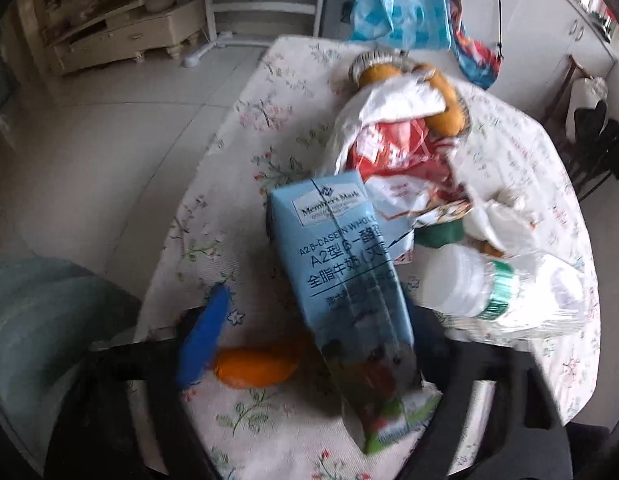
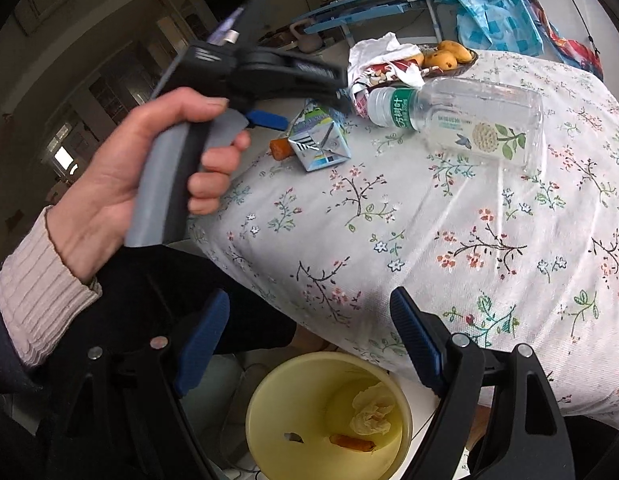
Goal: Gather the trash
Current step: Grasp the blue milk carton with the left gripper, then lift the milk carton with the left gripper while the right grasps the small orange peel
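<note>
Two grippers are working: my left gripper [image 1: 309, 340] is straddling the milk carton [image 1: 341, 288] lying on the table [image 2: 429, 240], its long axis running along my fingers, grip unconfirmed; my right gripper [image 2: 309, 344] is hovering spread and empty above the yellow bin [image 2: 321, 408].

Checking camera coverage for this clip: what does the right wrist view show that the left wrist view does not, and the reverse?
Only the right wrist view shows the yellow bin below the table edge, with crumpled tissue and an orange scrap inside, the person's left hand, and the open right gripper.

Only the left wrist view shows the carton's blue printed face, the cream cabinet and a grey-blue seat.

Both show the milk carton between the left gripper's jaws, the orange peel, plastic bottle, wrappers, mangoes, floral tablecloth and blue bag.
</note>
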Demonstrator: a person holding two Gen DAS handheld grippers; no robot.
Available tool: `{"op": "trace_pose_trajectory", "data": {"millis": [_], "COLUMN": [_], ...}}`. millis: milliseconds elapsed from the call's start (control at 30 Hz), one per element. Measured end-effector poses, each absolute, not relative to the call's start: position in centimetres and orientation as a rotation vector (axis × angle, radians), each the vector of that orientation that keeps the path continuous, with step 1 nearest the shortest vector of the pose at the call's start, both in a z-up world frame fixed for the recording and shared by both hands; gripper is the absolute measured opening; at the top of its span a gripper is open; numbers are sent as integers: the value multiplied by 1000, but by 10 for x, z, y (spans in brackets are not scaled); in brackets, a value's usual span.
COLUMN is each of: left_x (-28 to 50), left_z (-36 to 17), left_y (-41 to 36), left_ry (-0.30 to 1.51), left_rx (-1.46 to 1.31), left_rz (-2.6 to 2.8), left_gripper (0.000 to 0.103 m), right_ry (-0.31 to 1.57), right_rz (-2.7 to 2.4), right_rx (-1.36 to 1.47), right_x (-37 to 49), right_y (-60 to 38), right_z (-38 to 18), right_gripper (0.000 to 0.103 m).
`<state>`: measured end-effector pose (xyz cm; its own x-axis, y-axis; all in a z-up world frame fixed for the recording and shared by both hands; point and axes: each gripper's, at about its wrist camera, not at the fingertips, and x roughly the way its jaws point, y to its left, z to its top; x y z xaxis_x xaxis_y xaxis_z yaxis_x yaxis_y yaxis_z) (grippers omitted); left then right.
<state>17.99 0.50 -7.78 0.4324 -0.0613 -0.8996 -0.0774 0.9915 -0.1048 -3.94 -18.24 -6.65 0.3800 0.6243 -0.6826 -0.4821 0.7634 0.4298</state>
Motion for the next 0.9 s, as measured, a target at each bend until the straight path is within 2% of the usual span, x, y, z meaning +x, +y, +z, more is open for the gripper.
{"op": "trace_pose_trajectory", "data": {"millis": [67, 100, 267, 433, 567, 733, 900], "left_x": [182, 182, 163, 125, 101, 99, 104], "left_z": [-79, -78, -48, 0, 15, 16, 16], "left_y": [7, 9, 33, 83, 126, 143, 146], "left_ry": [1117, 1117, 1017, 775, 637, 596, 599], "left_rx": [-163, -187, -326, -460, -562, -592, -626], "left_rz": [-11, -37, -136, -139, -65, 7, -15], "left_gripper": [34, 33, 32, 32, 32, 32, 32], "right_ry": [947, 948, 952, 920, 851, 904, 958], "right_rz": [709, 708, 710, 743, 787, 791, 721], "right_rx": [165, 162, 137, 102, 26, 11, 31], "right_x": [-39, -39, -39, -25, -3, 40, 66], "right_y": [-182, -182, -176, -153, -110, -61, -29], "right_z": [-67, -67, -65, -51, -33, -37, -57], "right_gripper": [79, 79, 79, 79, 79, 79, 71]}}
